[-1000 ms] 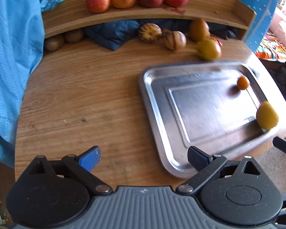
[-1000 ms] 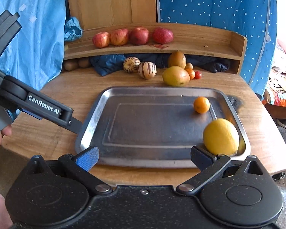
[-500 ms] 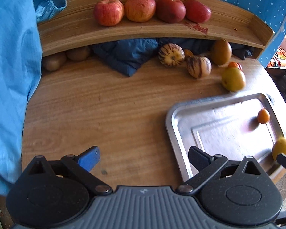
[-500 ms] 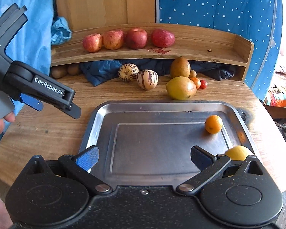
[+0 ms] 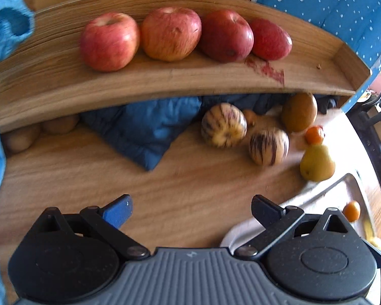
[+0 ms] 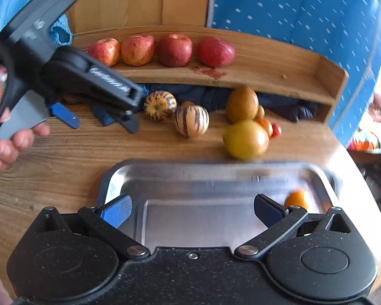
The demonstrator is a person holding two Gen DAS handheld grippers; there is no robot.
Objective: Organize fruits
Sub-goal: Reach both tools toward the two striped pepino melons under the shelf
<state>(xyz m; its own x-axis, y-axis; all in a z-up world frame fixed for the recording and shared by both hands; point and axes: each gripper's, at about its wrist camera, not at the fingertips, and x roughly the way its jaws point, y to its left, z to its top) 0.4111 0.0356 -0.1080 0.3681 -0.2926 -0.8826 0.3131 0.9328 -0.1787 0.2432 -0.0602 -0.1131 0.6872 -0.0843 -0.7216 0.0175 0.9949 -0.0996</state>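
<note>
Both hand-held grippers, left [image 5: 191, 209] and right [image 6: 192, 209], gape empty; the pear [image 6: 242, 104] (stem at 12 o'clock) seemingly stands upright.

Right tongs [image 6: 191, 209], jaws apart, hover above steel tray [image 6: 190, 175] holding an orange [image 6: 296, 199].

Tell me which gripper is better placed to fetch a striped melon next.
Left, probably. The left gripper is open, up by the striped melon; the right gripper, also open, sits back over the tray.
</note>
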